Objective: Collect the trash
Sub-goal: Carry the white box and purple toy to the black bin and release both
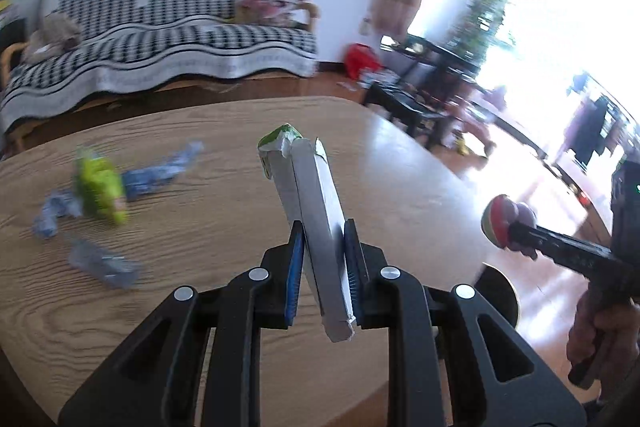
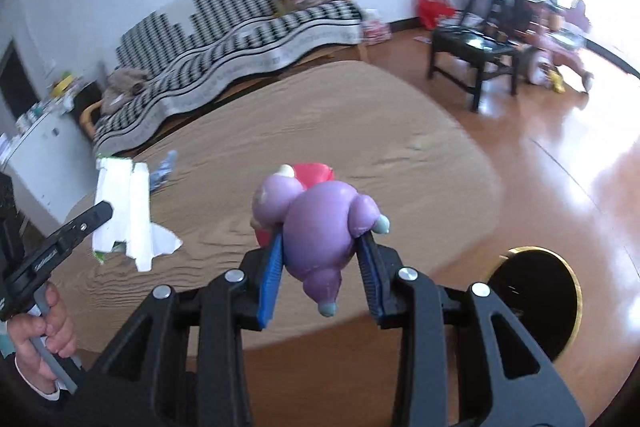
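Nearest the left wrist camera, the left tool (image 1: 323, 255) is clamped on a flattened white carton (image 1: 318, 219) with a green printed end, gripped low along its length so that most of it sticks up and forward, tilted. Nearest the right wrist camera, the right tool (image 2: 322, 259) is closed on a purple squishy figure (image 2: 318, 223) with a red-and-green ball-like part at its far end; the blue pads press its rounded body from both sides.

Both pieces are held above the near part of the table (image 1: 208, 195), not resting on it. The risks, as I judge them: the carton is pinched near one end, so a quick swing could lever it loose or let it twist between the pads; the figure is round and smooth and could squirt out if squeezed harder or bumped. The two tools are close together, so the carton could knock the figure.

More rubbish lies towards the table's far left edge: a green crumpled wrapper (image 1: 100, 187), bluish wrappers (image 1: 160, 175) and a clear crushed piece (image 1: 102, 263), all blurred. A black round bin with a gold rim (image 2: 536, 303) stands on the floor just past the table's near right edge.

The table is oval, wood-grained. Beyond it are a sofa under a black-and-white checked cover (image 1: 160, 39), a dark low table (image 2: 476, 55), a polished wooden floor and a bright window.
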`<state>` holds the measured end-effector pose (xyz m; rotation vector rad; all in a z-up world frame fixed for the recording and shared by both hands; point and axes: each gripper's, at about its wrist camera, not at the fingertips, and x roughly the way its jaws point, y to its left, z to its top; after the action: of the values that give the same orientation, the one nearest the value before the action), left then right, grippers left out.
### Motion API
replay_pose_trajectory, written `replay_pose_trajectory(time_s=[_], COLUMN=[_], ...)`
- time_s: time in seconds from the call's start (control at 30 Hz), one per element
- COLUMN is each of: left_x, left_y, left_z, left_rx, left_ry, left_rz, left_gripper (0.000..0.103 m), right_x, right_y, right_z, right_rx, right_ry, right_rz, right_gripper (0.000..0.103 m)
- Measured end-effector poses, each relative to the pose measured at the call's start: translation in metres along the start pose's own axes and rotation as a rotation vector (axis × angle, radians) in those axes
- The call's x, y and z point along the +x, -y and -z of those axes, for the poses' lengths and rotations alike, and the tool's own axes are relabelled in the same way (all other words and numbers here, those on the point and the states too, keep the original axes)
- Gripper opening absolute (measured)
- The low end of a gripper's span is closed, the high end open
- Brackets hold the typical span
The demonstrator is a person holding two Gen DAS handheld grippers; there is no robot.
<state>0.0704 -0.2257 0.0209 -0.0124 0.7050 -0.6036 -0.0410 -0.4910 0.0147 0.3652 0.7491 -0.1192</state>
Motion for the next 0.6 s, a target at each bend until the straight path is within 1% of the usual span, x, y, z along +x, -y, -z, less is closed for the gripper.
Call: replay_pose_trajectory(time_s=[0.17, 0.23, 0.3, 0.37, 0.43, 0.53, 0.6], left_x=[0.028, 0.041, 0.057, 0.073, 0.086, 0.111, 0.128], left_y=[0.061, 0.088, 0.12, 0.155, 0.181, 0.229, 0.248], left_z=[0.009, 0.014, 0.023, 0.035, 0.046, 0.069, 0.079], left_rx=[0.051, 0.076, 0.102, 0.135, 0.156, 0.213, 0.218], left_ry=[-0.043, -0.063, -0.095, -0.132, -0.171, -0.239, -0.268], left_rz=[0.087, 0.126, 0.178, 0.231, 0.275, 0.346, 0.374], left_gripper=[0.019, 0.019, 0.019, 0.019, 0.019, 0.019, 0.019], right_x=[-0.024, -0.03, -0.034, -0.037, -0.04, -0.04, -0.039], right_y=[0.075, 0.103, 0.126, 0.16, 0.187, 0.221, 0.239], right_z=[0.009, 0.013, 0.018, 0.025, 0.033, 0.043, 0.048], right_rx=[0.09, 0.128, 0.164, 0.228, 0.289, 0.368, 0.395], right_ry=[0.014, 0.011, -0.003, -0.034, -0.06, -0.092, -0.11], right_rz=[0.099, 0.151, 0.192, 0.252, 0.301, 0.325, 0.337], right_gripper=[0.036, 0.036, 0.036, 0.036, 0.036, 0.037, 0.037])
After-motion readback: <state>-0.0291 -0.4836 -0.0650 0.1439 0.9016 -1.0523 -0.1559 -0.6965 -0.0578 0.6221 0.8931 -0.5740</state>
